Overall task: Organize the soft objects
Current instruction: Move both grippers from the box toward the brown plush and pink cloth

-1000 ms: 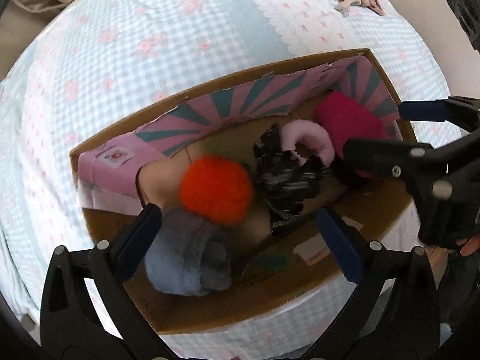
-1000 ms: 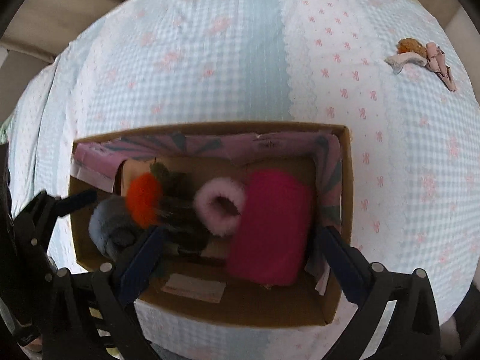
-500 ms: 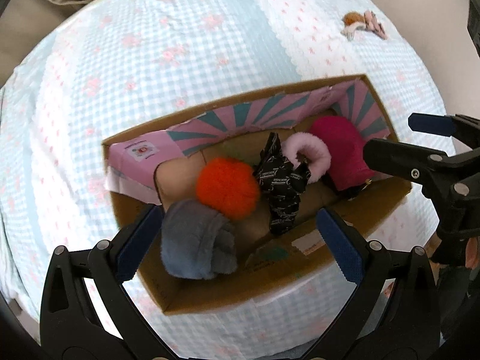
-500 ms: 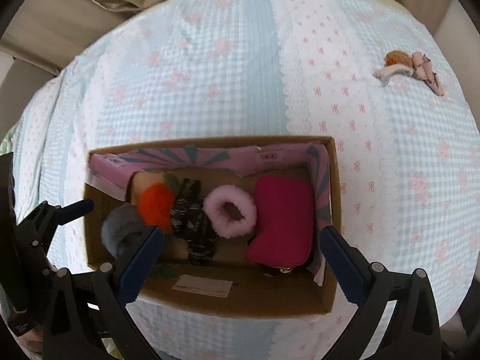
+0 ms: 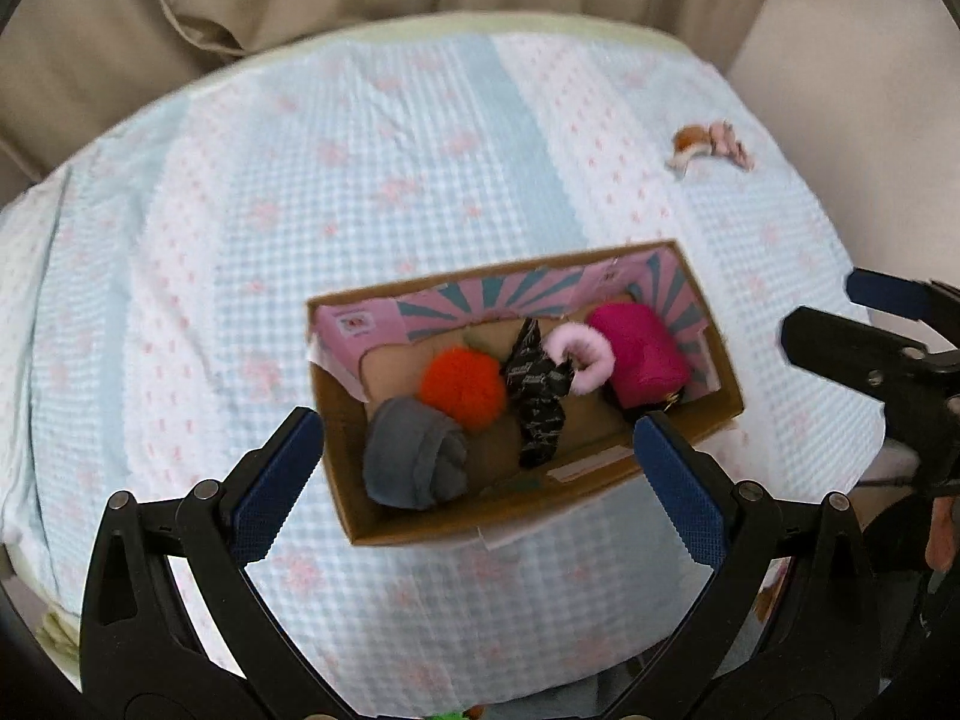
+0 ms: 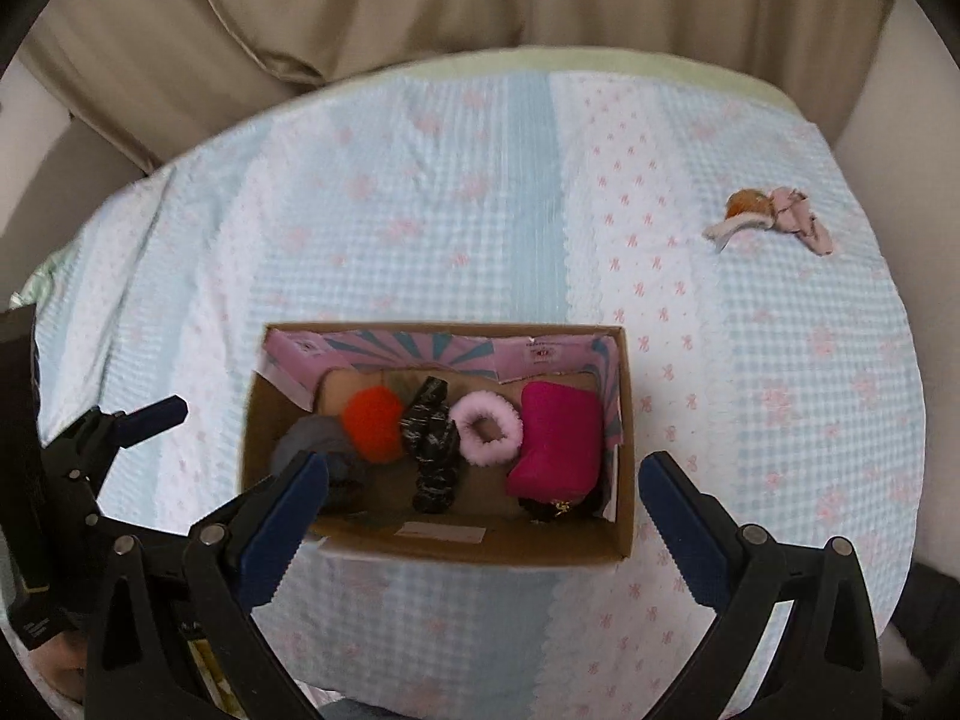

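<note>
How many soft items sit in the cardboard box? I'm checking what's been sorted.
5, left to right: grey roll, orange pom-pom, black scrunchie, pink fluffy ring, magenta pouch. Something dark under the pouch may be another.

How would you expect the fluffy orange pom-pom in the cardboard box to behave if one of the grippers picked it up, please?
The orange pom-pom looks round and furry, so it would probably squash between the jaws rather than resist. It appears light for its size. Being ball-shaped, it might roll if nudged, though the grey sock roll and black scrunchie beside it in the cardboard box likely hem it in.
</note>
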`<state>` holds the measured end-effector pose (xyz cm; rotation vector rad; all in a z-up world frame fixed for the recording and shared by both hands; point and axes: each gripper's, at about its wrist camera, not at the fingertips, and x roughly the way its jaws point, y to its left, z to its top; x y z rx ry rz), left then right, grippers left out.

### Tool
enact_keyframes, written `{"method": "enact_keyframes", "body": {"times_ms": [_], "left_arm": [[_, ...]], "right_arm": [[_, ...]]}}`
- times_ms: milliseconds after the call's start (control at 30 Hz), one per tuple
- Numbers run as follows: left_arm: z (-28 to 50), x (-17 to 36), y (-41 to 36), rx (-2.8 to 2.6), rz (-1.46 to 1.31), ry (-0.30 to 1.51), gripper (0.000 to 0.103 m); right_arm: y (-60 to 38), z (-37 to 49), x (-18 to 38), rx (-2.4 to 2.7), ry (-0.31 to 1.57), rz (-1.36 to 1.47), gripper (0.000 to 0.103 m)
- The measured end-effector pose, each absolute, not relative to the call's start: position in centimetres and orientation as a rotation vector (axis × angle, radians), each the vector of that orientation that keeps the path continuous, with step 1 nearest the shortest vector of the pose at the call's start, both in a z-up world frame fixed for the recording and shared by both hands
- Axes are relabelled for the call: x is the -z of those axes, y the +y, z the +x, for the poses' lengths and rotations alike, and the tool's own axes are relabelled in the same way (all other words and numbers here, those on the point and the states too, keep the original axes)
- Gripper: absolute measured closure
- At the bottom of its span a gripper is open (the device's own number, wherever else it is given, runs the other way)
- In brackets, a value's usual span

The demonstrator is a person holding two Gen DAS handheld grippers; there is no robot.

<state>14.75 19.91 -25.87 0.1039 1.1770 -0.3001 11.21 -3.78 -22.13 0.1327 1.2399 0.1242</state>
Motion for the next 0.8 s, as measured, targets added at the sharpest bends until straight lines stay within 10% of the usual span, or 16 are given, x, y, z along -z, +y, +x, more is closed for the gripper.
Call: {"method": "enact_keyframes", "body": {"times_ms": [800], "left_arm": [[14.8,18.1,4.5,0.304,-0.029,1.027,0.000]], "right_arm": [[-21.9,5.4,11.2,-0.008,0.944,0.245,0.000]]}}
